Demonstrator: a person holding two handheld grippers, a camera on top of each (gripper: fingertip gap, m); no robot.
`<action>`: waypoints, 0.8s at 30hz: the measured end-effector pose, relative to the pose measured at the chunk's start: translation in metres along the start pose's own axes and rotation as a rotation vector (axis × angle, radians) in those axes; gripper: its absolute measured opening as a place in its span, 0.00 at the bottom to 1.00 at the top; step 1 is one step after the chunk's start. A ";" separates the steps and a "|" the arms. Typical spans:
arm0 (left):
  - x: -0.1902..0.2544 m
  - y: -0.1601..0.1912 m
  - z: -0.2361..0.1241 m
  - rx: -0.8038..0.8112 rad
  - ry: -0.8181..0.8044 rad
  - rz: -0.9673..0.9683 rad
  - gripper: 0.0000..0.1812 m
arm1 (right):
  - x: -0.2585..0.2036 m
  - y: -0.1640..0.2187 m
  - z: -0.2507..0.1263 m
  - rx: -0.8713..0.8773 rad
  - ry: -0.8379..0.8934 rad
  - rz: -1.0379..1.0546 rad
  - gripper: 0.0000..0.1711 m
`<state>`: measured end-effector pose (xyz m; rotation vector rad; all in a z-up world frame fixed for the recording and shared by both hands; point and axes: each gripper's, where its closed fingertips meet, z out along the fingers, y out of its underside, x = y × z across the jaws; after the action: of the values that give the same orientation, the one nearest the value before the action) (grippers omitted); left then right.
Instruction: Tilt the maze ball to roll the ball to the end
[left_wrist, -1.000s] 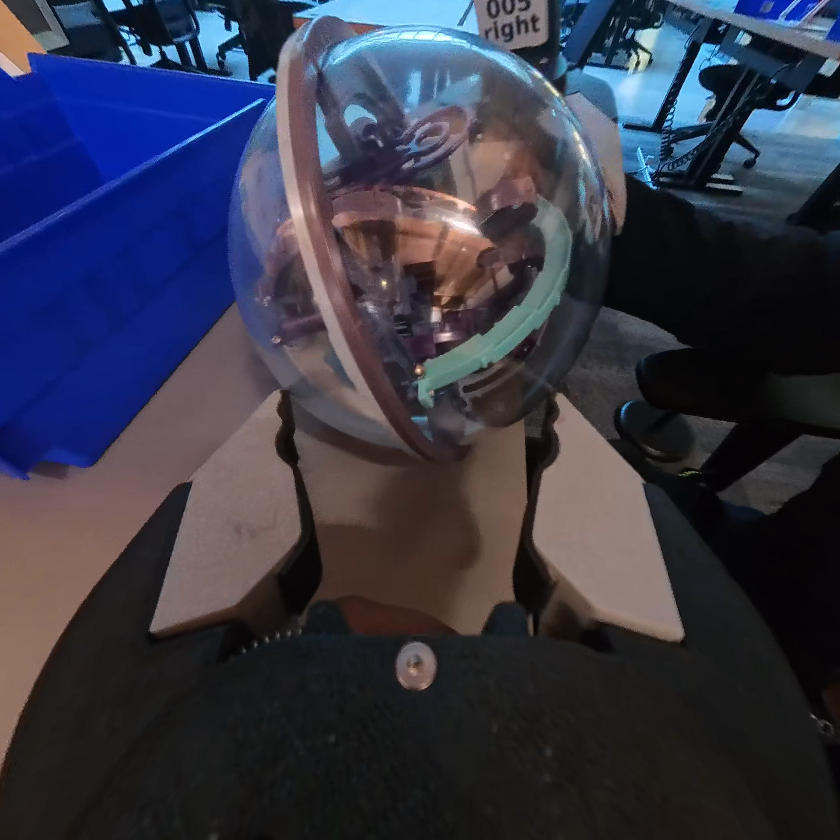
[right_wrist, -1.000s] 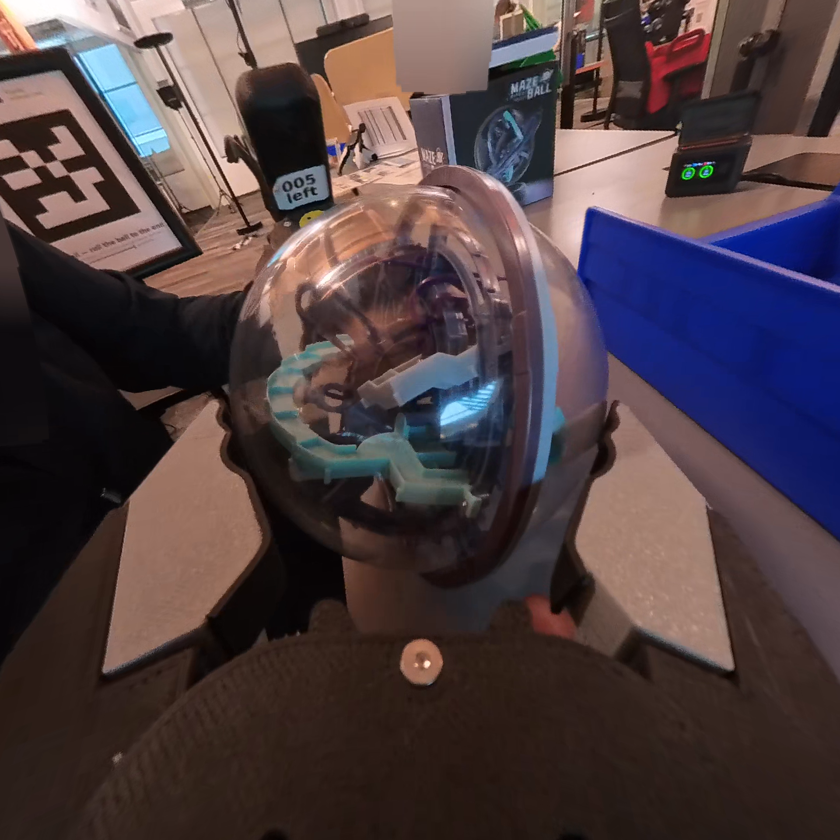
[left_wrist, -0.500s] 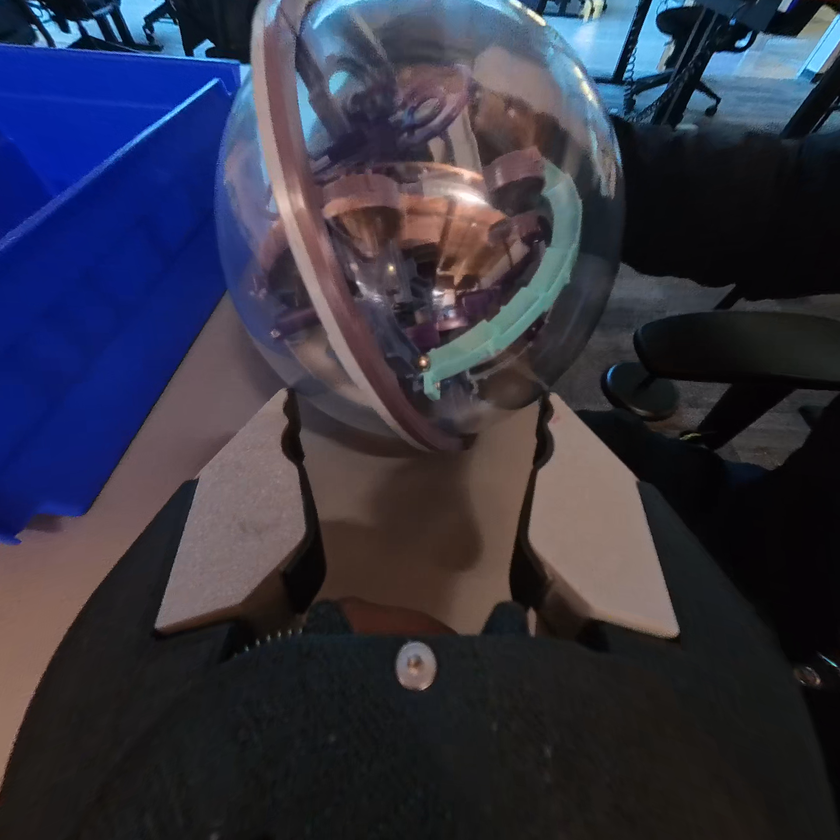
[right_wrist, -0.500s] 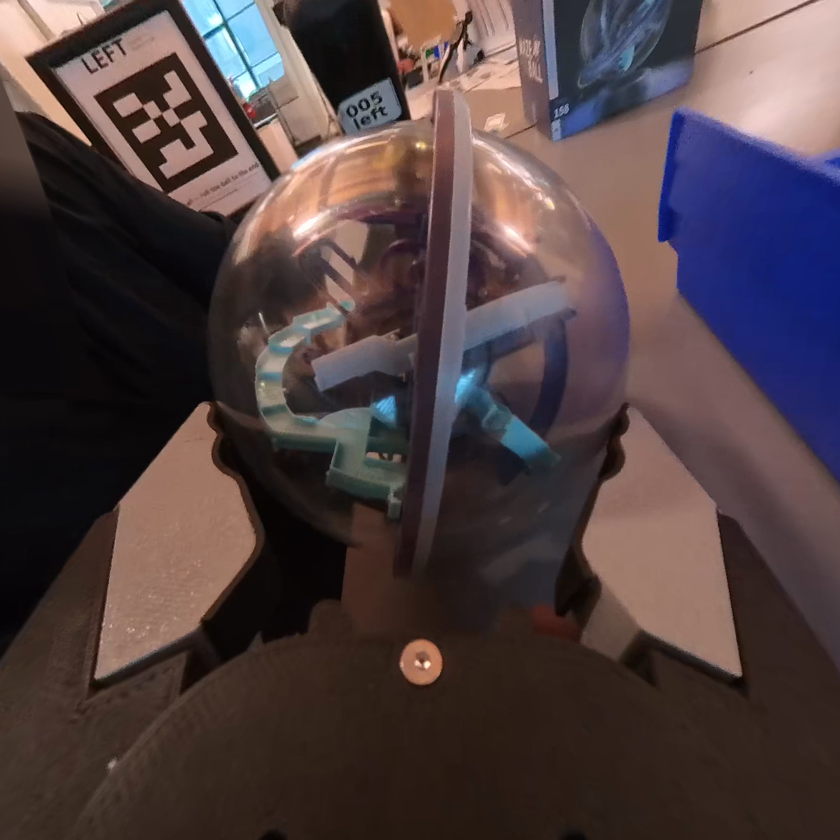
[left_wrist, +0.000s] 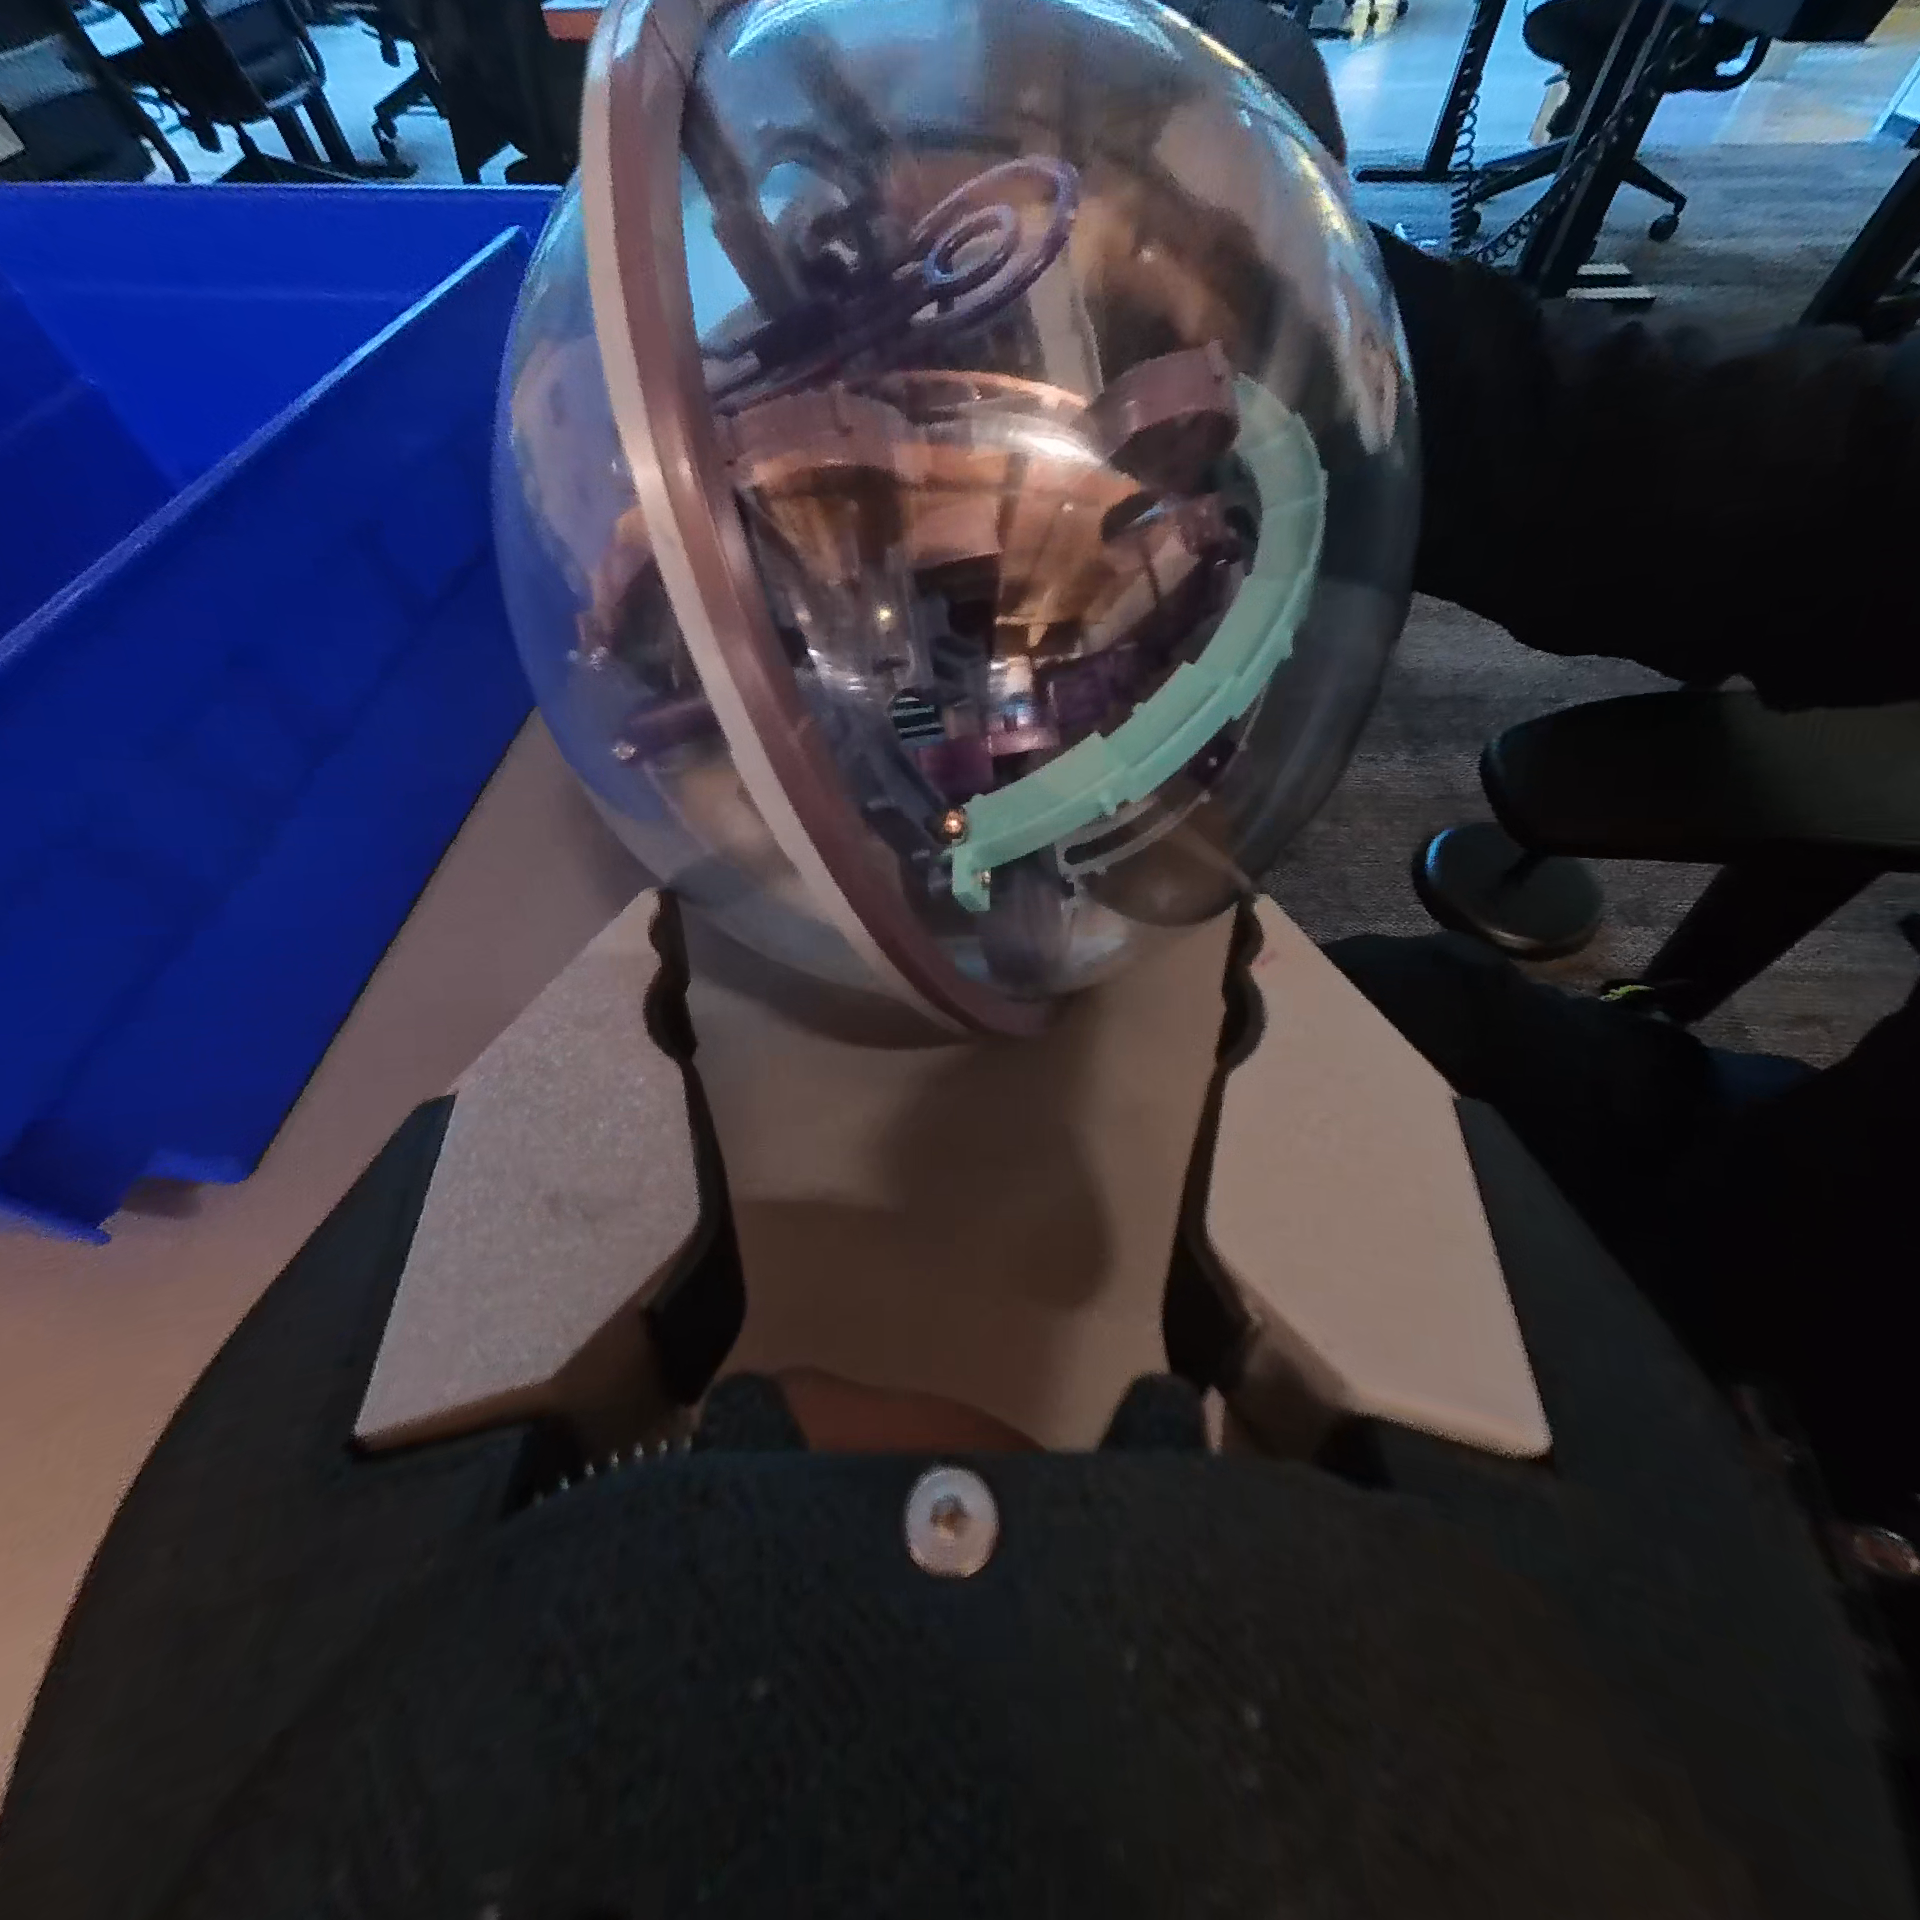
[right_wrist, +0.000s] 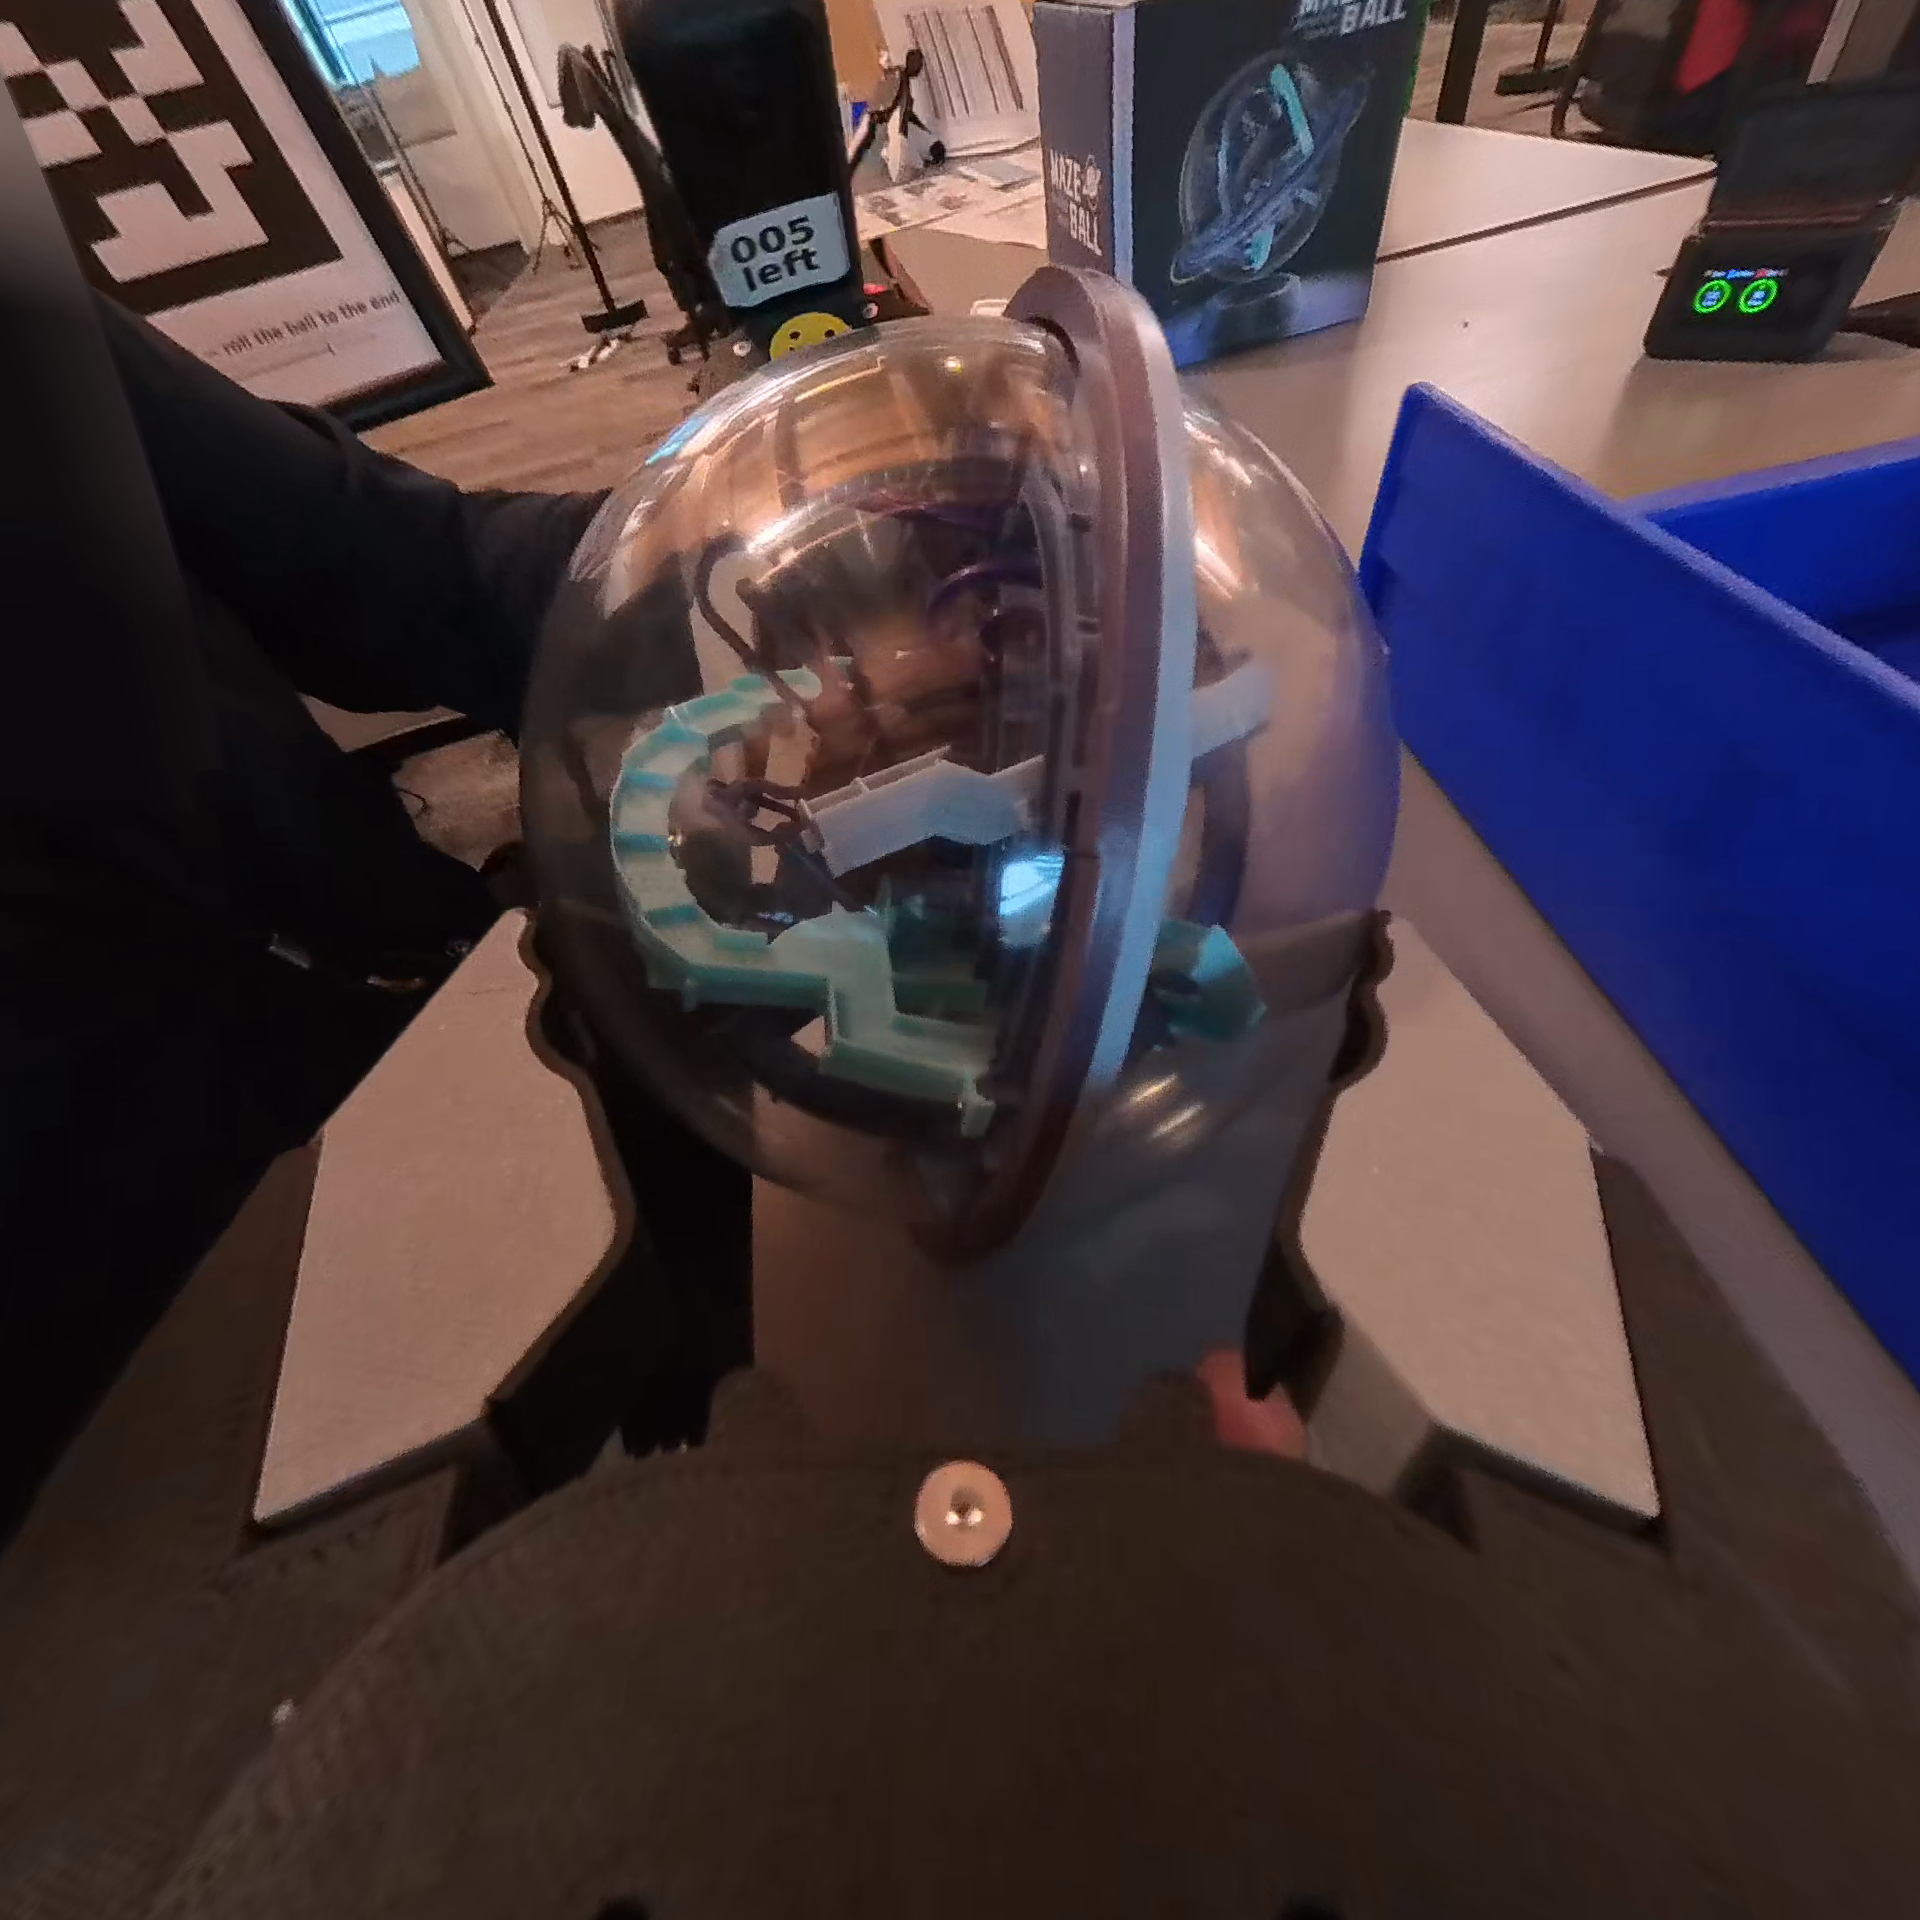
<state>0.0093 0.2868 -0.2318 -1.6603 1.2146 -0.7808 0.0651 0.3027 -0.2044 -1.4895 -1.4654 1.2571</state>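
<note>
Blue plastic bin (left_wrist: 208, 644) is the biggest thing I see: hard, glossy, straight-walled, sitting on the pale matte tabletop (left_wrist: 135, 1351) on the far side of the sphere from the person. In the right wrist view the bin (right_wrist: 1662, 748) is at frame right.

Maze ball (left_wrist: 956, 520) next: clear round shell in two halves joined by a flat purplish-grey ring that runs tilted off vertical. It's held up off the table between both tools, each clamping from an opposite side. Inside: a mint-green ridged curved track (left_wrist: 1164, 707), dark purple loops and blocks, a white straight ramp (right_wrist: 914, 810) seen from the right wrist view. Tiny metallic bead (left_wrist: 951, 824) sits at the lower end of the green track, by the ring.

Left gripper (left_wrist: 956, 966): jaws spread wide, black wavy inner edges pressed vs. the lower shell of the sphere, so it has hold of it. Right gripper (right_wrist: 956, 997): same, spread wide and closed onto the maze ball (right_wrist: 956, 769).

Behind, right wrist view: dark printed box w/ a sphere picture (right_wrist: 1236, 177), a framed checker-pattern sign (right_wrist: 197, 187), a small black device w/ two green rings on its screen (right_wrist: 1766, 260). White sticker w/ writing on the other tool's black post (right_wrist: 774, 249); yellow round sticker below it. Dark sleeve (right_wrist: 364, 603) of the person at frame left.
</note>
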 end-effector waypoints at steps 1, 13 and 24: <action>0.000 0.000 0.000 0.002 0.000 0.006 0.56 | -0.001 0.001 0.000 0.002 0.002 -0.008 0.84; 0.007 0.004 -0.009 -0.009 -0.037 0.050 0.56 | -0.010 -0.004 0.014 0.076 0.023 -0.033 0.88; 0.018 -0.004 -0.035 -0.006 -0.138 0.152 0.56 | -0.030 -0.022 0.029 -0.014 0.038 -0.180 0.89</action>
<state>-0.0144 0.2596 -0.2152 -1.5787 1.2307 -0.5603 0.0336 0.2714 -0.1870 -1.3497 -1.5490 1.1068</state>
